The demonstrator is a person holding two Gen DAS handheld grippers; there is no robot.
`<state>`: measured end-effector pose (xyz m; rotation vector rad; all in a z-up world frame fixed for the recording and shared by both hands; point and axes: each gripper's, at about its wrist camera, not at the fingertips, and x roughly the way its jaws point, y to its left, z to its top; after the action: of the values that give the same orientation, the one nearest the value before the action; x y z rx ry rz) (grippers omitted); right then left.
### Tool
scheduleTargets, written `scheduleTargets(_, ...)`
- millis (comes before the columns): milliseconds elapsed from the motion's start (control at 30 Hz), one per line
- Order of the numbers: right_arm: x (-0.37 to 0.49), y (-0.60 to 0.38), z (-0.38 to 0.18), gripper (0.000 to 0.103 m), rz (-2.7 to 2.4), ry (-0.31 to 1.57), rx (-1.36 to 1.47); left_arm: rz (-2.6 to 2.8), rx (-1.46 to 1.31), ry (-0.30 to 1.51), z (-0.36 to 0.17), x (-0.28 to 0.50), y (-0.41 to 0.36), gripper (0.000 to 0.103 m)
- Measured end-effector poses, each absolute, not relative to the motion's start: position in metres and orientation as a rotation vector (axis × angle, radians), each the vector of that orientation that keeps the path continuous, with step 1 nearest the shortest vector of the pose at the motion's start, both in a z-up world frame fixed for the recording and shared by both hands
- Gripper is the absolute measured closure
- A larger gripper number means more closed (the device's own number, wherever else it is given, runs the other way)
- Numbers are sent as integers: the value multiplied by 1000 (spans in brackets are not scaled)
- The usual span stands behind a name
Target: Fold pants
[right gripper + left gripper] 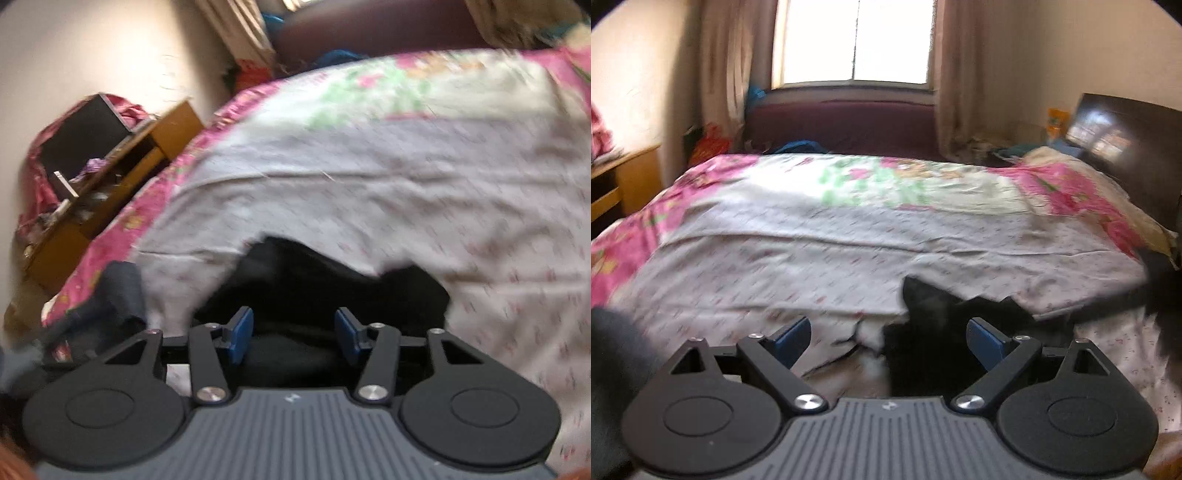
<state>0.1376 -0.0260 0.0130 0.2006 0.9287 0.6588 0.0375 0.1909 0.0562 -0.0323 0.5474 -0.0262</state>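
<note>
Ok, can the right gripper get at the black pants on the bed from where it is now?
Probably yes. The right gripper stands open with nothing between its pads, and the black pants lie directly ahead of it on the bedsheet. Nothing visible blocks the way, though the picture is blurred.

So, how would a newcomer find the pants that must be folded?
Start at the bed, spread with a pale speckled sheet with pink flowered borders. At its near edge, just ahead of the open grippers, lie the pants: the only flat black cloth against that light fabric.
</note>
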Motion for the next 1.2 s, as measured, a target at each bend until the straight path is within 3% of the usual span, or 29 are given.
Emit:
scheduleTargets(200,83,17,-27,52,1079,1263,214,-97,40,665,33,94,167,0)
scheduleTargets(267,61,30,-32,53,1171,1298,177,-79,75,722,19,108,168,0)
scheduleTargets(433,68,6,-10,52,1150,1188,255,1,198,843,-19,131,179,0)
scheduleTargets(633,119,-41,-9,51,859,974,254,23,229,823,-9,118,180,0)
scheduleTargets(867,117,-44,-46,51,895,1152,178,-226,157,754,21,115,134,0)
scheduleTargets(1067,91,-39,-38,50,1019,1209,31,-299,208,897,-23,172,88,0)
scheduleTargets(1200,95,-59,-22,51,1017,1125,8,-280,238,925,-32,182,79,0)
